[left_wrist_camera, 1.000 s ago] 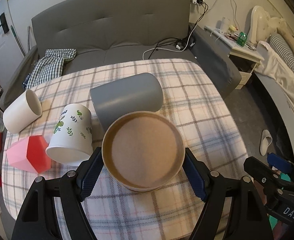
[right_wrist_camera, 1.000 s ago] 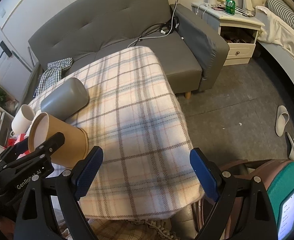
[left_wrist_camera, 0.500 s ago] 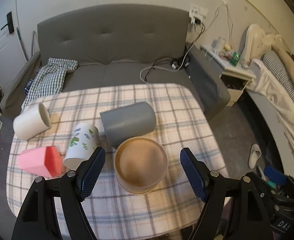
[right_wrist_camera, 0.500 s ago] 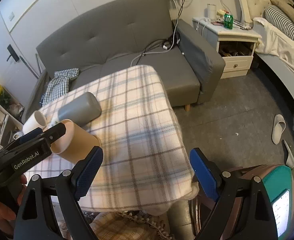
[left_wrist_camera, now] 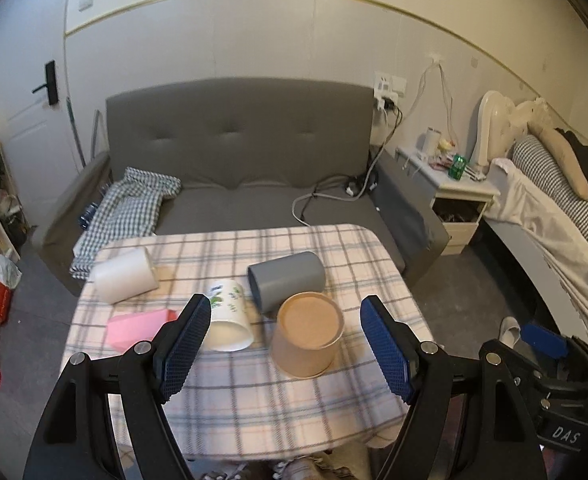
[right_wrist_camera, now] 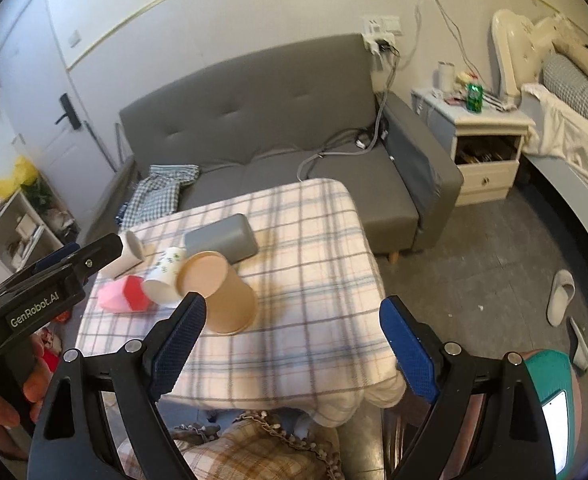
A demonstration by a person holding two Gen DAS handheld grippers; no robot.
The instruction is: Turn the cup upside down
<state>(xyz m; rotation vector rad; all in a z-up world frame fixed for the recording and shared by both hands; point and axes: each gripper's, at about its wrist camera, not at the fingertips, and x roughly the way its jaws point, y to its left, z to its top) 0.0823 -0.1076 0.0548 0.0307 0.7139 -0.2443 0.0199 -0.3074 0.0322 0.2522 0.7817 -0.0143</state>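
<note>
A brown paper cup [left_wrist_camera: 308, 334] stands upside down on the plaid-covered table [left_wrist_camera: 253, 400], base up; it also shows in the right wrist view [right_wrist_camera: 221, 292]. My left gripper [left_wrist_camera: 283, 346] is open and empty, drawn back above and in front of the cup, its blue pads [left_wrist_camera: 181, 344] well apart. My right gripper [right_wrist_camera: 291, 348] is open and empty, held off the table's near edge.
A grey cup [left_wrist_camera: 287, 278] lies on its side behind the brown cup. A white leaf-print cup [left_wrist_camera: 229, 316], a plain white cup [left_wrist_camera: 123, 276] and a pink box [left_wrist_camera: 137, 326] lie to the left. A grey sofa [left_wrist_camera: 245, 160] stands behind the table.
My left gripper has let go of the brown cup and pulled back up and away. The cup stays upside down on the table. My right gripper has also drawn back.
</note>
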